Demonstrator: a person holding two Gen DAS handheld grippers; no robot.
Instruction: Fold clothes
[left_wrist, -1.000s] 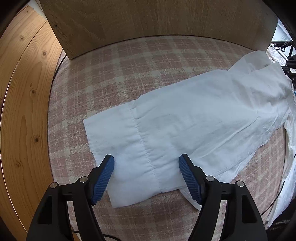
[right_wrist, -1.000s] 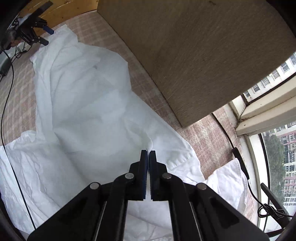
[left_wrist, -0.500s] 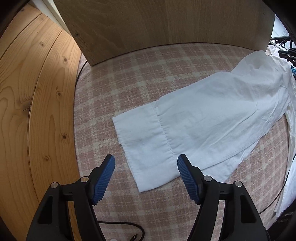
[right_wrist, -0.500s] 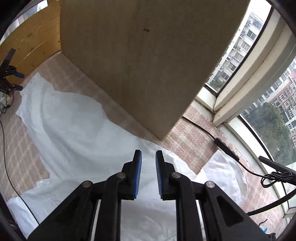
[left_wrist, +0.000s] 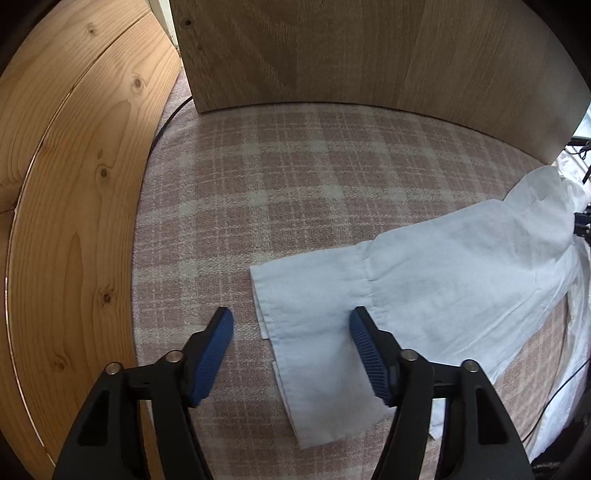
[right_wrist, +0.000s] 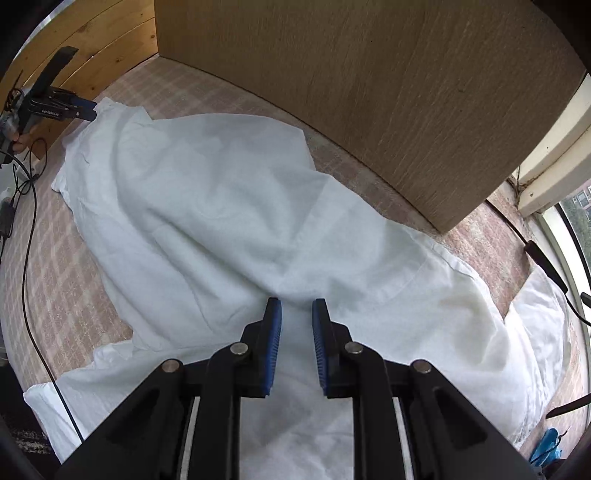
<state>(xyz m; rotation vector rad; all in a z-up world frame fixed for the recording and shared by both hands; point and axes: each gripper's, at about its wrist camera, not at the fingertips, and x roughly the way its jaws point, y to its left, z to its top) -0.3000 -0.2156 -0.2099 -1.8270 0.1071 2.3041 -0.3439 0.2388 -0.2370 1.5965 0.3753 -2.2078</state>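
White shirt (right_wrist: 229, 206) lies spread across the checked bedcover (left_wrist: 295, 177), one sleeve stretched out flat toward the left side, presumably laid out so it can be folded in. Left gripper (left_wrist: 291, 332) hangs over the cuff (left_wrist: 314, 325); jaws wide apart in view and closing, cuff beneath them, nothing pressed. Right gripper (right_wrist: 296, 317) sits above the shirt body, jaws slightly parted, gripping nothing. Wooden board (left_wrist: 369, 55) stands along the far edge and plank wall (left_wrist: 66, 184) bounds the left; bare cover beside the cuff leaves room to work
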